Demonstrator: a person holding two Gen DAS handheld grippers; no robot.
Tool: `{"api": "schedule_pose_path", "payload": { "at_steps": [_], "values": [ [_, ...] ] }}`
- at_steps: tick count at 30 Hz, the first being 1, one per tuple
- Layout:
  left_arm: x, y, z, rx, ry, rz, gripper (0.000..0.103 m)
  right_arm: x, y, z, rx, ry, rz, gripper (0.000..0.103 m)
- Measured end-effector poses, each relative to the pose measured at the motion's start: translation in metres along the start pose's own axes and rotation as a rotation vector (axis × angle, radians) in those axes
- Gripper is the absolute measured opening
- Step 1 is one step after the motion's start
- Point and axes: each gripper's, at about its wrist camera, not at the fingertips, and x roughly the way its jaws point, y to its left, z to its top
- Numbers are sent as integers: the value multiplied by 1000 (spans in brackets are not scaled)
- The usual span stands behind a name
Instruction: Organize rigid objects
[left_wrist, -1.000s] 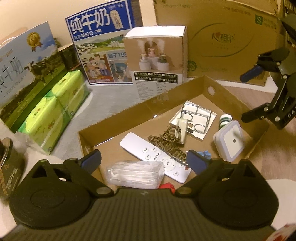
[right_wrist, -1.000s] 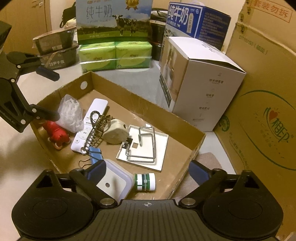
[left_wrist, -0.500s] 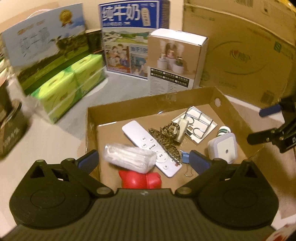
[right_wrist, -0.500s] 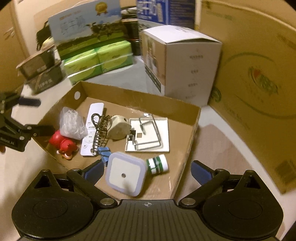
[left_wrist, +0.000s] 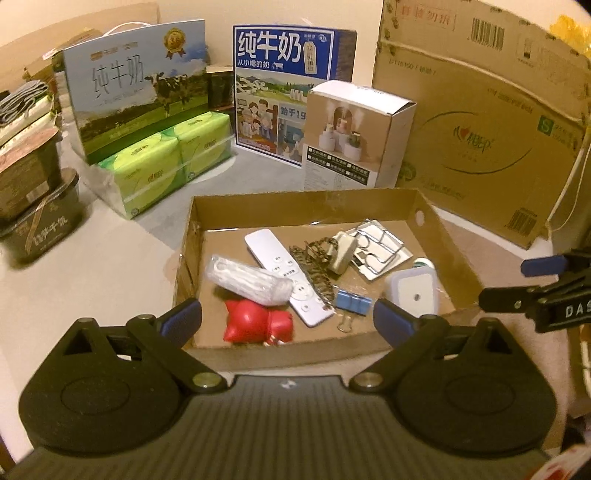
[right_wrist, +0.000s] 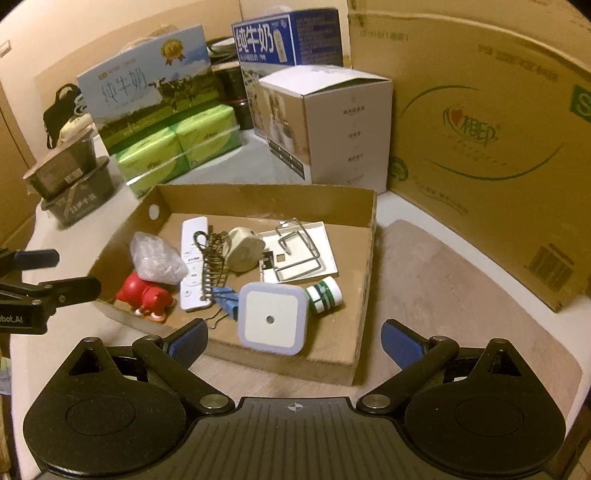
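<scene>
Hovering at the tray's (left_wrist: 436, 225) 6 o'clock edge, left gripper (left_wrist: 287, 314) and right gripper (right_wrist: 293, 338) both have jaws spread wide, holding nothing. Remote (left_wrist: 284, 275), red toy (left_wrist: 258, 325), binder clip (left_wrist: 352, 302), night light (right_wrist: 271, 317) all lie inside the tray. Fits either pre-sort or finished sort; next move undetermined.

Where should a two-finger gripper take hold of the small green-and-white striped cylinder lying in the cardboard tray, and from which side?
Grip the small green-and-white striped cylinder across its curved striped sides, coming from above. It lies on its side on the cardboard tray, beside the white square night light; its flat ends leave the round flanks free for the right gripper, probably nearest.
</scene>
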Motion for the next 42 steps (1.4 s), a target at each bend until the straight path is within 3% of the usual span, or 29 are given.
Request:
{"api": "schedule_pose_path", "payload": {
  "at_steps": [7,23,42],
  "values": [
    [-28,-4,-19,-51,-17,14,98,-30,8,-21,42,-46,-12,99],
    [-83,-31,-67,-63,-54,49,98,-80,27,-79,101,-96,-34,99],
    [-121,-50,-114,-86,-38,66,98,-114,47,-119,70,-123,-48,99]
  ]
}}
